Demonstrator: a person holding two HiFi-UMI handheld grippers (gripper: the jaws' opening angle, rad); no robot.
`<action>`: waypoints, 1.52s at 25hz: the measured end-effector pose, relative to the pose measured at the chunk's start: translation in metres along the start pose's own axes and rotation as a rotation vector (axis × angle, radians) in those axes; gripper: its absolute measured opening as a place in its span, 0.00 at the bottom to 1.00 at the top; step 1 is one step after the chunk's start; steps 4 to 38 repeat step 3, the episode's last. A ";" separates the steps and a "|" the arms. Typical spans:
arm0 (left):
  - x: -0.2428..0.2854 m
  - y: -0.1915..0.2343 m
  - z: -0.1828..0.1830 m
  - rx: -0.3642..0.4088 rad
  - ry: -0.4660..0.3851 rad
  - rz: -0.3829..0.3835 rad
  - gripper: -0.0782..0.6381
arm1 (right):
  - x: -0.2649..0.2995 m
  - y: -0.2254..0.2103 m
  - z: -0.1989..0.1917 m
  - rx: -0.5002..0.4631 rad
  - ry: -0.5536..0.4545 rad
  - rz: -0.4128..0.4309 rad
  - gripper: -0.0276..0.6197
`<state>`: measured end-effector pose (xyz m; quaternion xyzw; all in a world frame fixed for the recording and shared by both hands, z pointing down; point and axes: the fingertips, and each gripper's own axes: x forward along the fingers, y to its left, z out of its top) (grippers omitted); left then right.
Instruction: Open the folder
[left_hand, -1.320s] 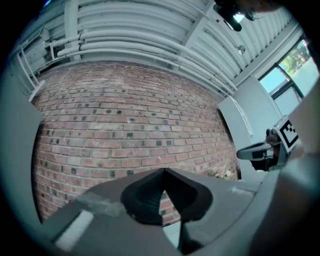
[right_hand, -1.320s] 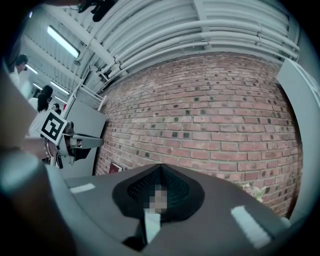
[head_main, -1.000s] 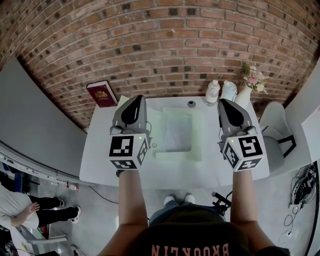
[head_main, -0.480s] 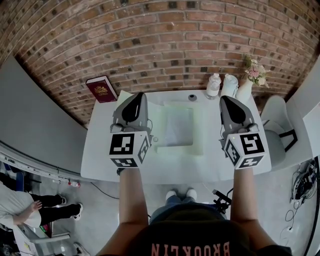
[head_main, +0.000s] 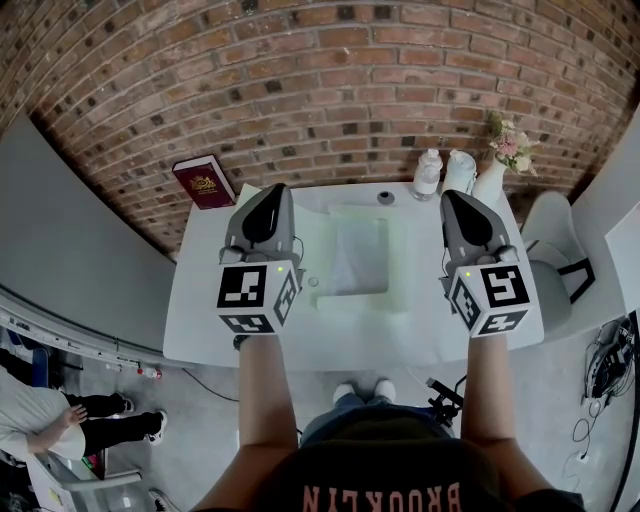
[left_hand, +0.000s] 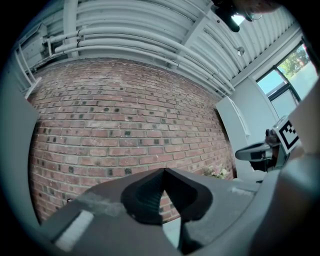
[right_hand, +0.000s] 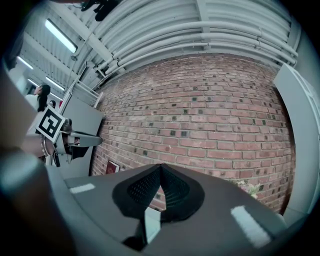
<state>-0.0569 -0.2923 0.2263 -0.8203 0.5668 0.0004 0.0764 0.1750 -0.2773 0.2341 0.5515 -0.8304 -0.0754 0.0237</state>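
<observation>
A red-brown brick wall (head_main: 330, 90) filled the far side of the scene, and a white rectangular table (head_main: 200, 300) stood against it. A grey chair (head_main: 550, 250) sat at the table's right end. The person held both tools out over the table, pointing level at the wall.

The left gripper (left_hand: 164, 172), grey with a black-and-white marker cube, had its jaws pressed together with nothing between them. The right gripper (right_hand: 160, 167), of the same build, also had its jaws closed tip to tip on nothing.

The pale green translucent plastic folder (head_main: 360, 265) lay flat in the middle of the table. In the head view it sat between the two grippers, and neither one was touching it.

A dark red hardback book (head_main: 203, 182) with a gold emblem stood by the wall at the table's far left corner. At the far right edge stood two white bottles (head_main: 427, 172), side by side. Just right of them was a white vase of pale pink flowers (head_main: 490, 180). A small dark round object (head_main: 385, 197) rested near the far edge, beyond the folder.
</observation>
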 end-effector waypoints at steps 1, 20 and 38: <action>0.000 0.000 0.000 0.000 0.000 -0.002 0.11 | 0.000 0.001 0.000 -0.001 -0.001 -0.002 0.04; 0.000 0.001 0.000 0.000 -0.001 -0.005 0.11 | 0.001 0.002 0.001 -0.003 -0.003 -0.005 0.04; 0.000 0.001 0.000 0.000 -0.001 -0.005 0.11 | 0.001 0.002 0.001 -0.003 -0.003 -0.005 0.04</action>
